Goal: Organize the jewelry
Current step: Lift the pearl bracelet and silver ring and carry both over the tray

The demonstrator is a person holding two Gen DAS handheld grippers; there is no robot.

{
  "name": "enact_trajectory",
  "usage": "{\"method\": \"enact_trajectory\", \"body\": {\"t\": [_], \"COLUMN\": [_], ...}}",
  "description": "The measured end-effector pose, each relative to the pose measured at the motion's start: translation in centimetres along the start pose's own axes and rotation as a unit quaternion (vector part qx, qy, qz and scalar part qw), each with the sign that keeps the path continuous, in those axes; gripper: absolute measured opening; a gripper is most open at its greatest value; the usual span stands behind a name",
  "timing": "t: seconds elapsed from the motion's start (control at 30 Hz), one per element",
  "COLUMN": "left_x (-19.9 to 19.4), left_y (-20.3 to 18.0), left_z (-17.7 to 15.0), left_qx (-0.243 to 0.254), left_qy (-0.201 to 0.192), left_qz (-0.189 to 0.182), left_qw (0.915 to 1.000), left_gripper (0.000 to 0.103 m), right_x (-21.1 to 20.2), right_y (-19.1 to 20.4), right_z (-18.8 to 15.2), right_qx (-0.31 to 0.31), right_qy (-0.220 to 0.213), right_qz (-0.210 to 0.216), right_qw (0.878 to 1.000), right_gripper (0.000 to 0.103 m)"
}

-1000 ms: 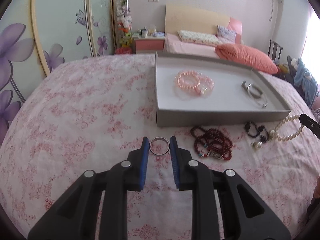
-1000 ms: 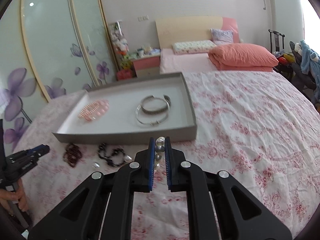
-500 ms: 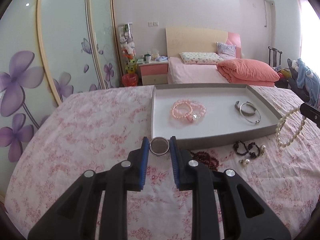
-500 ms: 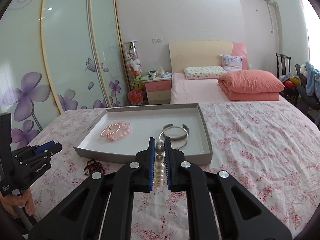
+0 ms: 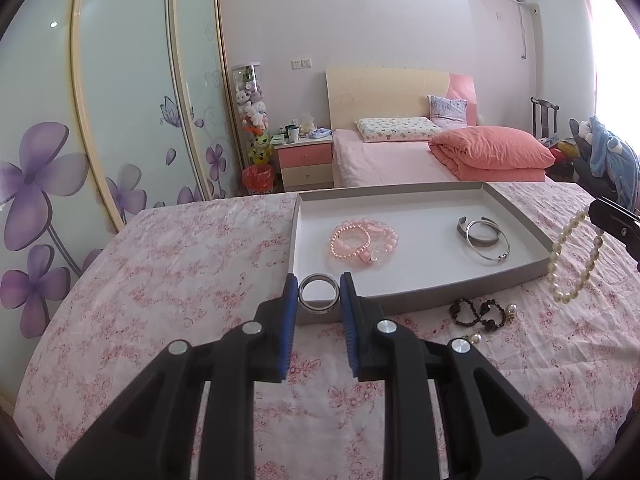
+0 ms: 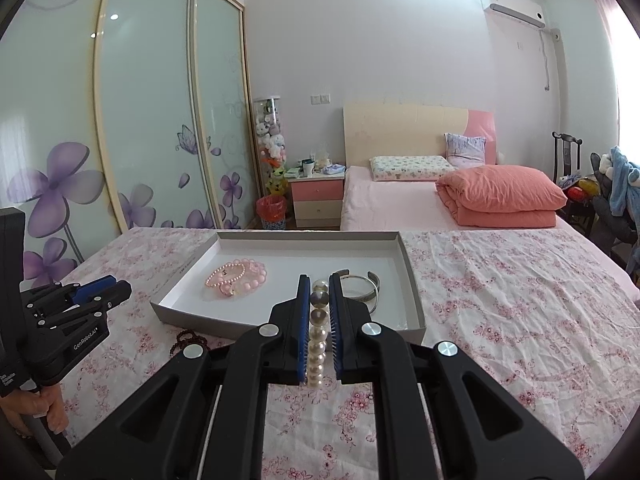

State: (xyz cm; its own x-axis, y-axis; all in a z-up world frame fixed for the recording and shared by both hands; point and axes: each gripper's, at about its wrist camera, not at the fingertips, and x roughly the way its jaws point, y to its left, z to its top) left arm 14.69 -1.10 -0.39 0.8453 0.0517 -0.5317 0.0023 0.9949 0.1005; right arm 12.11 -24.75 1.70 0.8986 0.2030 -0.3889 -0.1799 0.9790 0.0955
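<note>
My left gripper (image 5: 319,294) is shut on a silver bangle (image 5: 319,309), held above the bed just before the near left corner of the grey tray (image 5: 440,294). My right gripper (image 6: 319,292) is shut on a white pearl necklace (image 6: 317,344), which hangs in a loop at the right of the left wrist view (image 5: 570,264). The tray (image 6: 200,314) holds pink bead bracelets (image 5: 363,239) (image 6: 236,278) and silver bangles (image 5: 483,238) (image 6: 360,286).
A black bead bracelet (image 5: 476,312) and pearl earrings (image 5: 474,338) lie on the floral bedspread (image 5: 160,264) before the tray. A dark red bead bracelet (image 6: 188,340) lies near the tray's front. Beyond are a second bed (image 6: 460,200), nightstand (image 6: 318,196) and wardrobe doors (image 6: 152,120).
Both grippers have risen from the bedspread with their pieces: the left lifted the bangle, the right lifted the pearl necklace. Both now sit higher, facing the tray.
</note>
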Motion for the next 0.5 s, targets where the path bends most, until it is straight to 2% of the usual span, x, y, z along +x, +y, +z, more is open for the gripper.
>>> {"method": "enact_trajectory", "body": {"t": [0.5], "left_x": [2.3], "left_y": [-0.9], "left_z": [3.3], "left_qx": [-0.019], "left_qy": [-0.012], "left_qz": [-0.011], "left_qw": [0.9997], "left_gripper": [0.022], "right_x": [2.2], "right_y": [0.2], "right_z": [2.5], "right_qx": [-0.012], "right_qy": [-0.021], "right_qz": [-0.003], "right_qw": [1.0], "right_gripper": [0.01]}}
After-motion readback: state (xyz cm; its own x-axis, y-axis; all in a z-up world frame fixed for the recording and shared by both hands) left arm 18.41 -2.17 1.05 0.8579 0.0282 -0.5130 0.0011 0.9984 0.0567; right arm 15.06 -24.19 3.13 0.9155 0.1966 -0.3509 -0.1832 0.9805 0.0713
